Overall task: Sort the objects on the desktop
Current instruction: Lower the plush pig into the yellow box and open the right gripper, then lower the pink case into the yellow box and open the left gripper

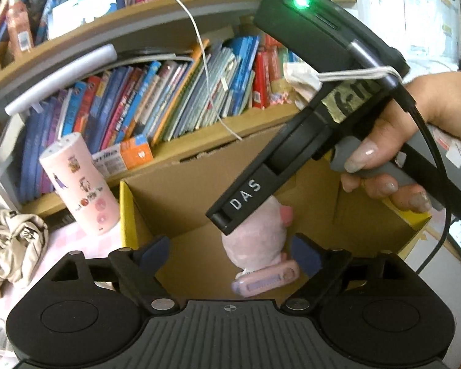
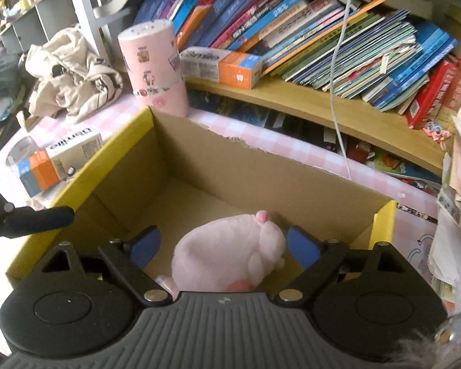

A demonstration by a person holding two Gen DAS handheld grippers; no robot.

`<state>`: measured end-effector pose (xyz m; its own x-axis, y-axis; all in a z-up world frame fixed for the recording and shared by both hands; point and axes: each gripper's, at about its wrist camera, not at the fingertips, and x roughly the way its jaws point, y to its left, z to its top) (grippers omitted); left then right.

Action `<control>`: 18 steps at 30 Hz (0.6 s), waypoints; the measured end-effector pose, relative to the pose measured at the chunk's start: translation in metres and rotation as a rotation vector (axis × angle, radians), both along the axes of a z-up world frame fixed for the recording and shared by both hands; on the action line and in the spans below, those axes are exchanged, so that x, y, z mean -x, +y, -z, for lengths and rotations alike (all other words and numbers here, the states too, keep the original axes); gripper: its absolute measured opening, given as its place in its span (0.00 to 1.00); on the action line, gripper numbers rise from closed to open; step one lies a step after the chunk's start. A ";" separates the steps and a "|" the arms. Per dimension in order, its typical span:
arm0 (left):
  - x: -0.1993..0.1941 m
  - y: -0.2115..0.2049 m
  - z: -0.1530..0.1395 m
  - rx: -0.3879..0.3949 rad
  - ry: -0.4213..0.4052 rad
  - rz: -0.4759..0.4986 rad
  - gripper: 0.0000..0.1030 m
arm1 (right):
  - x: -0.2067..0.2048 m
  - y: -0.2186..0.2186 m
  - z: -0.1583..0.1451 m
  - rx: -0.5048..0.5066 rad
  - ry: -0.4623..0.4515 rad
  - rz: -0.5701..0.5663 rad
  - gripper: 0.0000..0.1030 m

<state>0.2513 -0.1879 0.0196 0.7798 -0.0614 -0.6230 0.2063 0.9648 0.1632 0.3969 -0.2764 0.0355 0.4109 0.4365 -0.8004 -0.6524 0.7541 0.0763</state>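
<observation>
Left wrist view, left to right: beige cloth bundle (image 1: pixel 12 246) at 9 o'clock on the pink checkered desk (image 1: pixel 76 233). Pink cylindrical tin (image 1: pixel 80 184) with stickers stands upright just beside the left wall of the cardboard box (image 1: pixel 181 190). Left claw (image 1: pixel 229 253) hangs over the box with jaws spread wide, nothing between the pads. Pink plush toy (image 1: pixel 255 236) lies on the box floor at 6 o'clock, touching a pink-lilac flat case (image 1: pixel 265 279) beneath it. Right hand (image 1: pixel 415 153) at 3 o'clock grips the other tool's handle, its body partly covering the plush.

Right wrist view, left to right: orange-and-white carton (image 2: pixel 58 160) lies on the desk at 9 o'clock, outside the box's yellow-edged wall. Beige cloth (image 2: pixel 73 77) and the pink tin (image 2: pixel 153 67) sit at 11 o'clock. A second orange-white carton (image 2: pixel 221 66) lies on the bookshelf (image 2: pixel 338 107) at 12. Right claw (image 2: pixel 224 247) is also wide open, pads on either side of the plush (image 2: pixel 227 252) but clear of it. Plush rests inside the box (image 2: pixel 261 160), near wall, right half.
</observation>
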 end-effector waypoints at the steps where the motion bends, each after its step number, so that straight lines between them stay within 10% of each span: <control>1: 0.003 0.000 -0.003 0.001 -0.009 -0.002 0.88 | 0.004 -0.003 -0.003 -0.011 -0.009 0.006 0.88; 18: 0.058 0.021 -0.030 0.059 -0.050 -0.098 0.94 | 0.072 -0.027 -0.036 -0.086 -0.129 0.058 0.90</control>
<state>0.1929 -0.1668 0.0500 0.8136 -0.0188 -0.5811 0.1040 0.9880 0.1137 0.3246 -0.3034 0.0718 0.5343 0.4737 -0.7001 -0.6165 0.7850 0.0607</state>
